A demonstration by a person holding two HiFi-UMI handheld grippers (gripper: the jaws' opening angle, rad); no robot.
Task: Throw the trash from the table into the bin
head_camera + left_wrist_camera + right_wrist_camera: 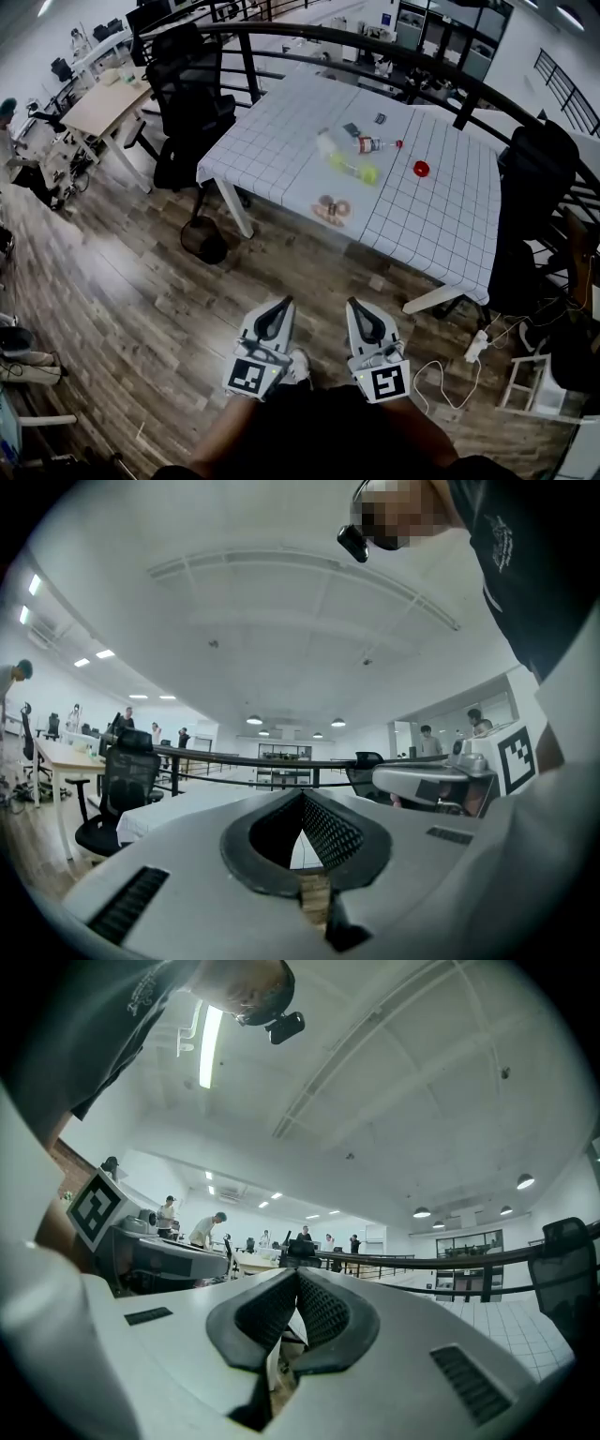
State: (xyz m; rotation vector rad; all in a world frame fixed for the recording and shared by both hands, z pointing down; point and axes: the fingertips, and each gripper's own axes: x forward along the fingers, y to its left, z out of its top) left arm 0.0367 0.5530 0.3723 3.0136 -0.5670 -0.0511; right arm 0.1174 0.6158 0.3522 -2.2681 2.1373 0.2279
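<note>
At nine to ten o'clock stands a pale wooden desk (105, 105), with a black mesh-backed office chair (192, 89) just to its right. The bin (203, 240), round, black and wire-meshed, sits on the brown plank floor (122, 300) just beside the table's white left leg. It is at about ten o'clock from the grippers and well apart from them.

At six o'clock the left gripper (284, 302) and right gripper (353, 303) are side by side. Both have smooth pale-grey shells and black ribbed pads. Each pair of jaws is pressed together with nothing between.

At twelve o'clock is the table (272, 131), under a white cloth with a thin dark grid. The trash lies on it:
- a clear plastic bottle (367, 144) with a red cap, on its side
- a crumpled yellow-green piece (354, 171)
- brown round pieces (333, 208) near the front edge
- a small red disc (421, 169)
- a small dark packet (352, 129)

A curved black railing (375, 42) runs behind the table. At two o'clock a chair draped in black cloth (534, 178) stands against the table's right end. At four o'clock a white power strip (476, 345) with a looping cable lies on the planks.
</note>
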